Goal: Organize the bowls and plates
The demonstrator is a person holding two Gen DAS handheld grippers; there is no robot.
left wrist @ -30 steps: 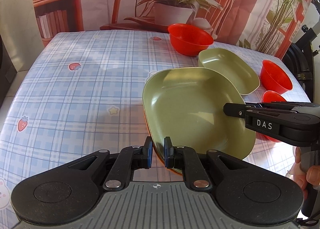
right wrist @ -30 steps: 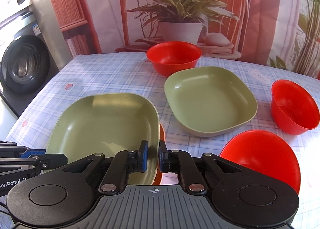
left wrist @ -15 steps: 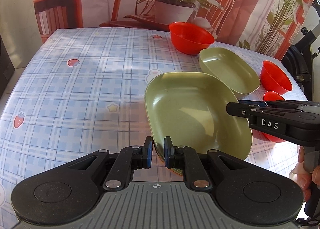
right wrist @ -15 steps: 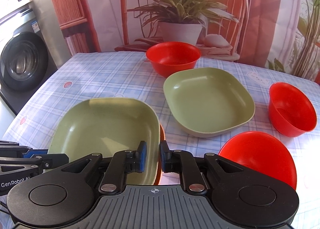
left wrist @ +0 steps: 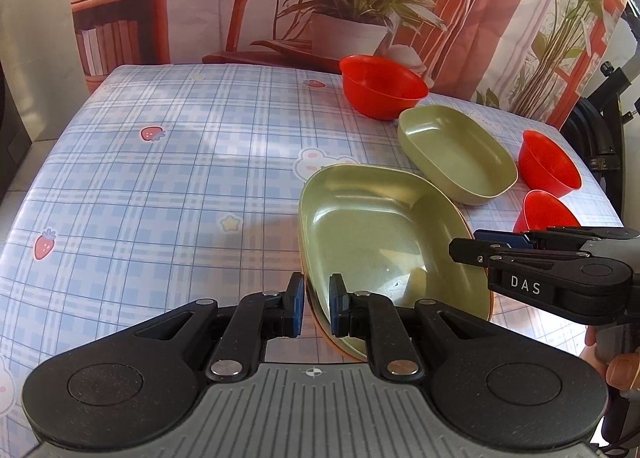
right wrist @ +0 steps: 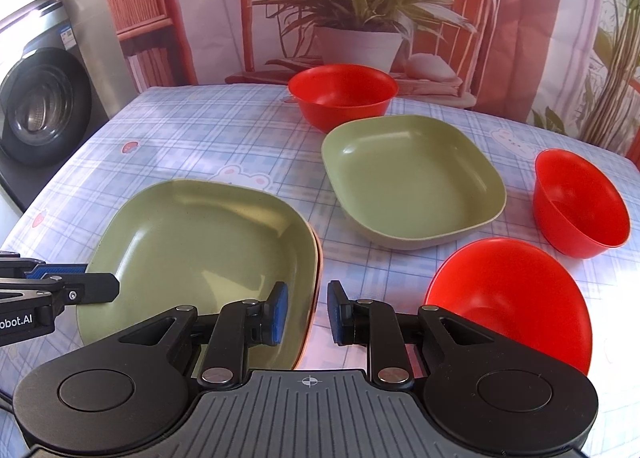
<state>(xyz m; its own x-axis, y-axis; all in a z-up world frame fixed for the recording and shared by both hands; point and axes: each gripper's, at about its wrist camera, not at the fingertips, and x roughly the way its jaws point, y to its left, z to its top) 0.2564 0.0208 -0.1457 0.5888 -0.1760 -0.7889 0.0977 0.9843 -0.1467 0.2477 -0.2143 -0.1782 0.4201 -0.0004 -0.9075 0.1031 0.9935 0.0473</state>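
Across the left wrist view, the left gripper is clenched on the near-left rim of the near green plate, its pads pressing the edge from either side. An orange rim shows under this plate's near edge, so it seems to sit on something orange; what that is cannot be told. The right gripper reaches in from the right at the plate's opposite rim, with part of a hand behind it. Farther back on the checked tablecloth lies the far green plate, with a red bowl just behind it and two more red bowls to its right, near the table edge.

From the right wrist view, the right gripper stands released: its pads are apart, straddling the near green plate's right rim without pressing it. The left gripper holds the opposite rim at the left. Just right of the fingers a red bowl lies tilted. The far green plate sits behind, between the back red bowl and the right red bowl. A washing machine stands off the table's left side.
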